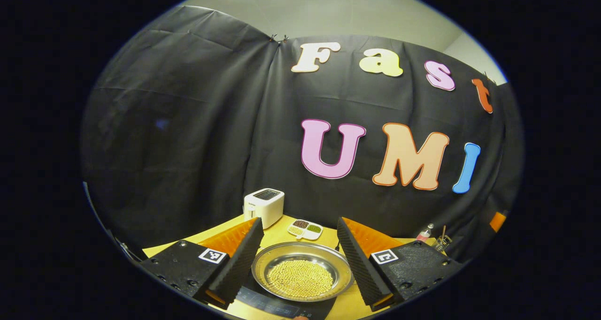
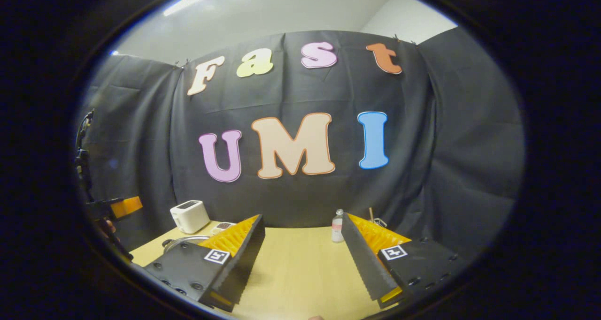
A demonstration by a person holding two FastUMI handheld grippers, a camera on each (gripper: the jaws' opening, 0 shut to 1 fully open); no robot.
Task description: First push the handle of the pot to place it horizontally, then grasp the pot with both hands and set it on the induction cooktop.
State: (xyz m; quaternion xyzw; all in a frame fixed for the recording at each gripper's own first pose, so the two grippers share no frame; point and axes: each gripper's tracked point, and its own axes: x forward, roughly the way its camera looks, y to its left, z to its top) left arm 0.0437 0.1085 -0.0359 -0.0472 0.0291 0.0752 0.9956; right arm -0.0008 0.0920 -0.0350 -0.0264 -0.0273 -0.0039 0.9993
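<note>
Pot, shallow rigid metal, slick rim, loose beans inside, sitting just ahead between fingers of spread left gripper; right gripper spread too; likely best pinched at opposite rims, kept level.

Toaster, sectioned dish — bottle.

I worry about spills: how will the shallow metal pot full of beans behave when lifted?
The pot looks wide, shallow and smooth, so its rim may slip in the fingers. Its loose beans would likely slide and spill if it tilts. It probably feels fairly heavy for its size.
</note>
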